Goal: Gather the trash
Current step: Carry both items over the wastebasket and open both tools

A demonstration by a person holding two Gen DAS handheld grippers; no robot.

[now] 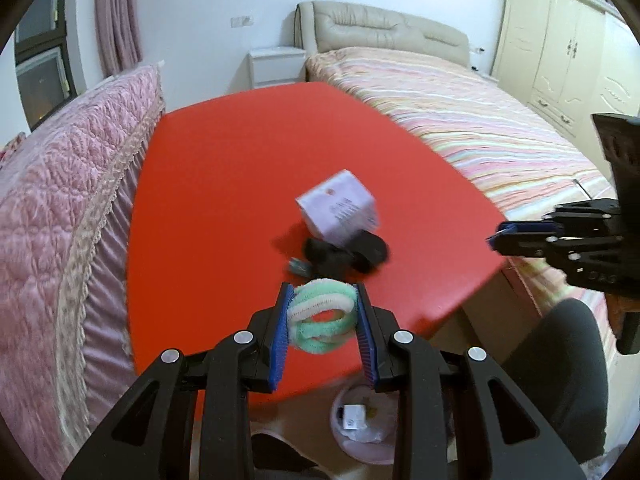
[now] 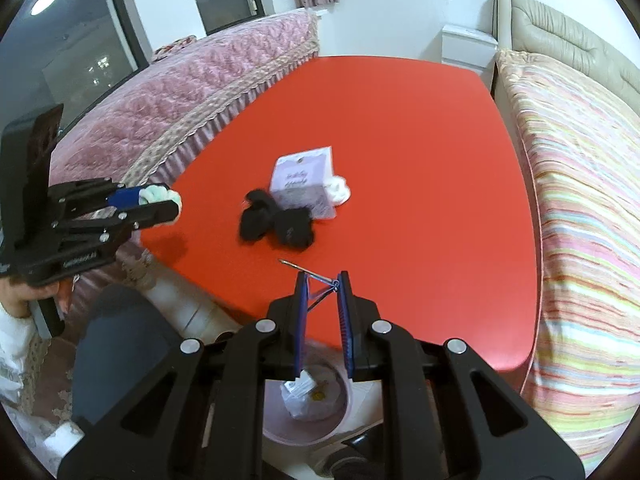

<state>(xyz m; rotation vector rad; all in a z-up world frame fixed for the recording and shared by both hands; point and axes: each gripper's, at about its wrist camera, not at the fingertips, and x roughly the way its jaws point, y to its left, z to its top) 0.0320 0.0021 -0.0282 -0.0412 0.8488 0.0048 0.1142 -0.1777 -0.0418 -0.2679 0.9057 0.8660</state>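
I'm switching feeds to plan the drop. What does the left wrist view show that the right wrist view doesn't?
Left wrist only: the green and white fuzzy loops seen whole between the left claw's pads, and the cream wardrobe.

Right wrist only: the thin metal clip pinched in the right claw, and a white item behind the packet.

Both: red table, black clump, white packet, pink bin below.

Printing marks the white box [image 1: 338, 210] on the red tabletop [image 1: 224, 184] and a small packet [image 2: 306, 184], none of it legible.
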